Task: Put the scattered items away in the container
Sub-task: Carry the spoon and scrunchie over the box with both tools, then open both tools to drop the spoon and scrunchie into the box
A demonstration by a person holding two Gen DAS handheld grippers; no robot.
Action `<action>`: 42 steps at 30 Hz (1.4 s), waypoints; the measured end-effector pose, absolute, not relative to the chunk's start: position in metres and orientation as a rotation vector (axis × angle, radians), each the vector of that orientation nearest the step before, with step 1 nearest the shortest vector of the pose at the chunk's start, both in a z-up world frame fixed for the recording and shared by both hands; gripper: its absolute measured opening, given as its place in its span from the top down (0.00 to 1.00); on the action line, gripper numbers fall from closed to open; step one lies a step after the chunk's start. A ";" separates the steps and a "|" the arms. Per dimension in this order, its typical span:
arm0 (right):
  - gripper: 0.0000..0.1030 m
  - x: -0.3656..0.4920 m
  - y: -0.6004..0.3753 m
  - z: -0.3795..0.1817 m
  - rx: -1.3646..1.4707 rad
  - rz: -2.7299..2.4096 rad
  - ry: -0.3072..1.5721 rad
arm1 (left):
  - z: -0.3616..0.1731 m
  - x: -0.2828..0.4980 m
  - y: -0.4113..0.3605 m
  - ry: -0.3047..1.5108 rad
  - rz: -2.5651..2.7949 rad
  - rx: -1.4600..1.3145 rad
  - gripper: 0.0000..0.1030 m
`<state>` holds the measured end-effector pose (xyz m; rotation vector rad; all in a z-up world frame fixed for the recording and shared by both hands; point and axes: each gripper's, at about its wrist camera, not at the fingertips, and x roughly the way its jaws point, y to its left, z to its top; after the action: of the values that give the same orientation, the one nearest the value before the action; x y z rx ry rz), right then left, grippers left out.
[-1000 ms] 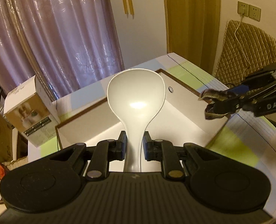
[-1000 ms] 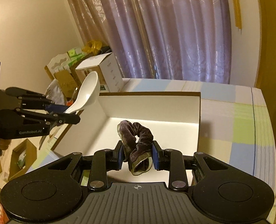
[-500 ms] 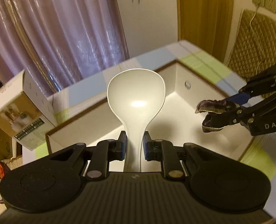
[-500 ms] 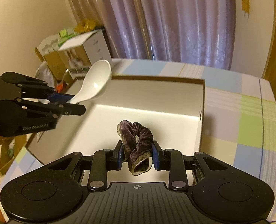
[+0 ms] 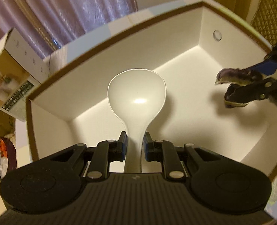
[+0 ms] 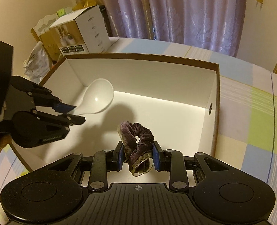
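Two tools over the box [image 6: 216, 101]; left [image 5: 135, 146] pinches spoon [image 5: 136, 99]; right [image 6: 137, 156] pinches scrunchie [image 6: 138, 140].

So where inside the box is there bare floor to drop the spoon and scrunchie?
The box floor is bare throughout: widest between the spoon and the right wall with the hole. Crowded only near the front, where the scrunchie hangs.

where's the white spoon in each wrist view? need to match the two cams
Left wrist: white spoon at centre, handle clamped in the left gripper, bowl over the box floor.
Right wrist: spoon at left of centre, held by the left gripper coming in from the left edge.
Shared landmark: round hole in the white box wall.
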<state>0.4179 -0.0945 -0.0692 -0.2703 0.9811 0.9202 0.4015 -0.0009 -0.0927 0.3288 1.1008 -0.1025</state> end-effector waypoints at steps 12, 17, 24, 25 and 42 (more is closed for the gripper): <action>0.68 0.427 -0.083 -0.077 -0.314 0.929 1.012 | -0.107 0.408 0.004 1.178 -0.105 0.328 0.65; 0.68 0.426 -0.076 -0.081 -0.339 0.937 1.019 | -0.101 0.403 0.012 1.180 -0.085 0.294 0.60; 0.16 0.415 -0.064 -0.079 -0.379 0.999 0.983 | -0.079 0.390 0.019 1.133 -0.060 0.270 0.37; 0.16 0.413 -0.061 -0.078 -0.399 0.992 0.975 | -0.075 0.387 0.019 1.125 -0.058 0.269 0.35; 0.15 0.389 -0.069 -0.057 -0.445 0.978 0.977 | -0.036 0.346 0.016 1.062 -0.003 0.230 0.14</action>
<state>0.3887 -0.0692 -0.0573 -0.4450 0.9771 0.9776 0.3461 0.0164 -0.0363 0.2297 1.0624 -0.0029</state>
